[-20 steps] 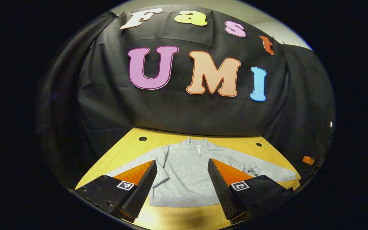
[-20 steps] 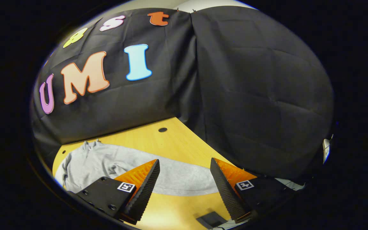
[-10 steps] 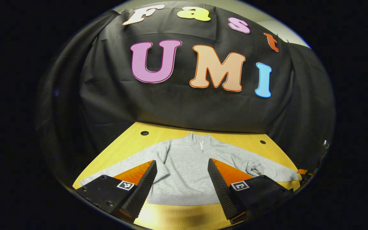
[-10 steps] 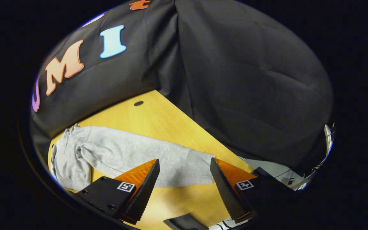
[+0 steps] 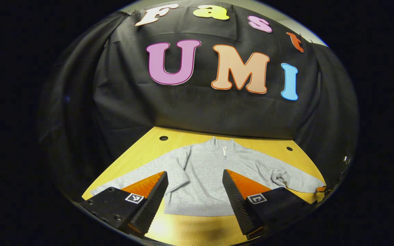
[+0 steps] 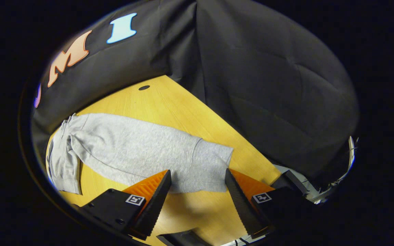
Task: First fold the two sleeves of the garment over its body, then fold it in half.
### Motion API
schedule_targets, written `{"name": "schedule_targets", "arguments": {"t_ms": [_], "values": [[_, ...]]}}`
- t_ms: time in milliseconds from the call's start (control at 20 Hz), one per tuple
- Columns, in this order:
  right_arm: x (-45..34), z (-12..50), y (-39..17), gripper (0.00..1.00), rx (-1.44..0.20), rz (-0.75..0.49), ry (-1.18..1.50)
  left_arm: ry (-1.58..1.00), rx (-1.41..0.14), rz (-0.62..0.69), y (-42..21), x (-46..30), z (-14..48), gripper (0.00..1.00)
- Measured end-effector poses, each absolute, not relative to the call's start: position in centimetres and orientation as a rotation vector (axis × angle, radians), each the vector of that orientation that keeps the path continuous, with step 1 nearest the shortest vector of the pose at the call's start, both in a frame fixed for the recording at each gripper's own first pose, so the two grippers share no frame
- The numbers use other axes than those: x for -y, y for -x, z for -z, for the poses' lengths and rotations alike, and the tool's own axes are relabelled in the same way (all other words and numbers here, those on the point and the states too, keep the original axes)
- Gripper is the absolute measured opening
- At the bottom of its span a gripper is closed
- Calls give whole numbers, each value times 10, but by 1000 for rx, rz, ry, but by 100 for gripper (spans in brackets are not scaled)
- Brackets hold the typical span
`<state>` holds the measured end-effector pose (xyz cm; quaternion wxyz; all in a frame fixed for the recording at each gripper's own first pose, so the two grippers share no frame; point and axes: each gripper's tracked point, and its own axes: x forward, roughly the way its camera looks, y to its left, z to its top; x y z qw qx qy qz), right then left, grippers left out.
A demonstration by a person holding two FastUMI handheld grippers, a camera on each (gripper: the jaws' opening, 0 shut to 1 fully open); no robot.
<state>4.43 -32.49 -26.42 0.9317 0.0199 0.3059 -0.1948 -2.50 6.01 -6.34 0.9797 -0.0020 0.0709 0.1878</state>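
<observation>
Grey sweatshirt lies flat; both the right gripper and the left gripper hang wide open, so pinch the right cuff squarely near the table's right edge.

I see both views sharp but strongly curved at the edges. Overhead light gives glare on the table, with soft shadows.

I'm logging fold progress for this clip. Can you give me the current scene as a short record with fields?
garment: gray quarter-zip sweatshirt, lying flat, front up
surface: wooden table
sleeves: both spread outward, neither folded over the body
right sleeve cuff: flat on the table, just ahead of the right tongs
left tongs: open, above the hem, holding nothing
right tongs: open, holding nothing
fold in half: not yet done
</observation>
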Motion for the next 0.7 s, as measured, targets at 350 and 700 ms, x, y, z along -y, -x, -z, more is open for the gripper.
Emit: {"name": "schedule_targets", "arguments": {"t_ms": [350, 700], "values": [[329, 262, -42, 72, -625, 371, -65, -5, -145, -368, 22, -46, 69, 93], [324, 265, -44, 16, -638, 379, -120, 1, -143, -359, 18, -37, 69, 93]]}}
